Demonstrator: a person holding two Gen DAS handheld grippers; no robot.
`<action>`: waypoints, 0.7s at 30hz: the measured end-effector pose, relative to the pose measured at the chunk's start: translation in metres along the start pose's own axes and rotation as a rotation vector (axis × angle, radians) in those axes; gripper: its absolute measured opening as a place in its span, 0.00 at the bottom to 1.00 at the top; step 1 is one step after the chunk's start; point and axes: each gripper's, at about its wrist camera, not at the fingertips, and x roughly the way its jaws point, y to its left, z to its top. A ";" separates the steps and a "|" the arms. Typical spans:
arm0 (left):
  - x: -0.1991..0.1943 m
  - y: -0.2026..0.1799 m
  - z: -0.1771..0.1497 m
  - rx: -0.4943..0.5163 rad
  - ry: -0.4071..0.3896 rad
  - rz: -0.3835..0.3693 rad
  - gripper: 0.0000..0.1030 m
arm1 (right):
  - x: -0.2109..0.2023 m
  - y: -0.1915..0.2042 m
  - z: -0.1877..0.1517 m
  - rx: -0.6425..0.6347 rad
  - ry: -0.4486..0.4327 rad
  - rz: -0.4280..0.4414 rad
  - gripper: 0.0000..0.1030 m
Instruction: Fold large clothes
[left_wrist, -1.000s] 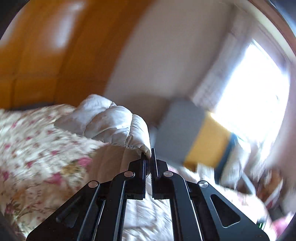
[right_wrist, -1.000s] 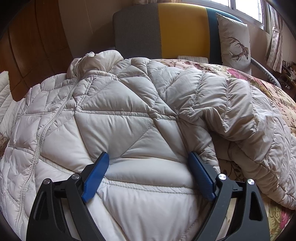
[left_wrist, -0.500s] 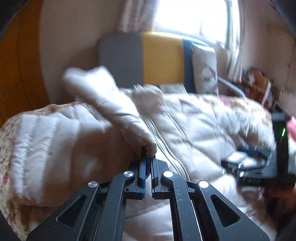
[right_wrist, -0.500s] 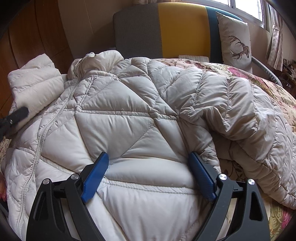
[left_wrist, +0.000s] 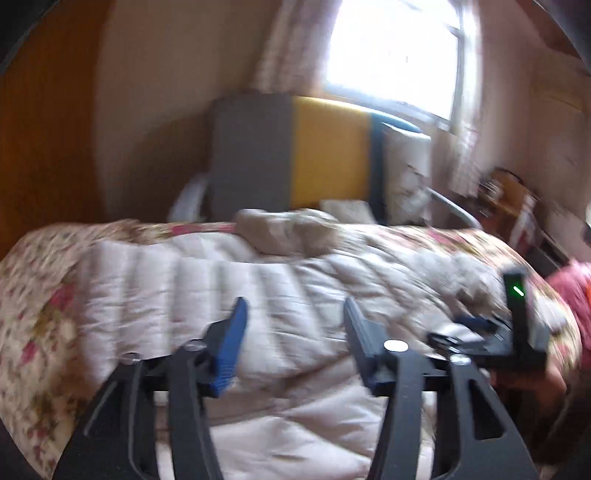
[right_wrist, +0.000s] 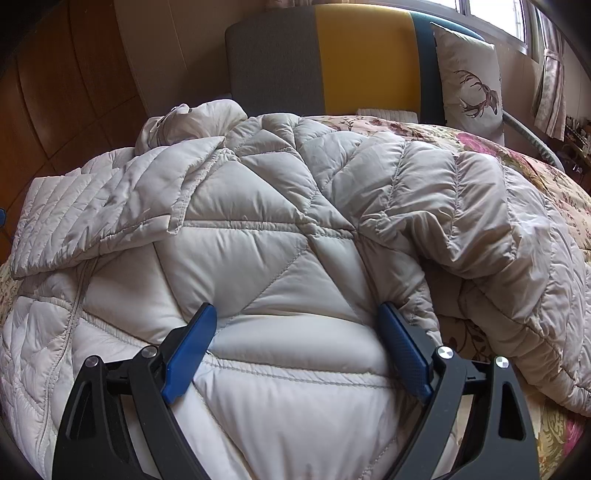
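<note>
A cream quilted down jacket lies spread across a bed covered by a floral bedspread. In the right wrist view its zipped front faces up, with the collar bunched at about 11 o'clock near the headboard. One sleeve is folded flat across the chest from 9 o'clock, its cuff end reaching the middle of the jacket. The other sleeve lies in a rumpled heap from 1 to 4 o'clock, partly over the bedspread.

The right tool has its jaws spread wide, blue fingertips resting on the lower front panel of the jacket, one to either side of a puffed section, gripping nothing.

In the blurred left wrist view, the left tool is also spread apart and empty, held just above the jacket near its folded sleeve. The right tool shows at 3 o'clock with a green light on its body.

Behind the bed stands a headboard in grey, yellow and teal panels. A cushion with a deer print leans against it at 1 o'clock. A bright window sits at 12 o'clock in the left view, and wood panelling fills the 10 o'clock side.
</note>
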 end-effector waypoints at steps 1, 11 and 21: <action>0.001 0.019 0.002 -0.052 0.003 0.039 0.31 | 0.000 0.000 0.000 0.000 0.000 0.000 0.86; 0.080 0.142 -0.007 -0.293 0.237 0.219 0.14 | 0.000 0.000 0.000 0.001 -0.002 -0.002 0.86; 0.083 0.148 -0.015 -0.315 0.252 0.214 0.28 | -0.001 0.000 0.000 0.002 -0.002 -0.002 0.86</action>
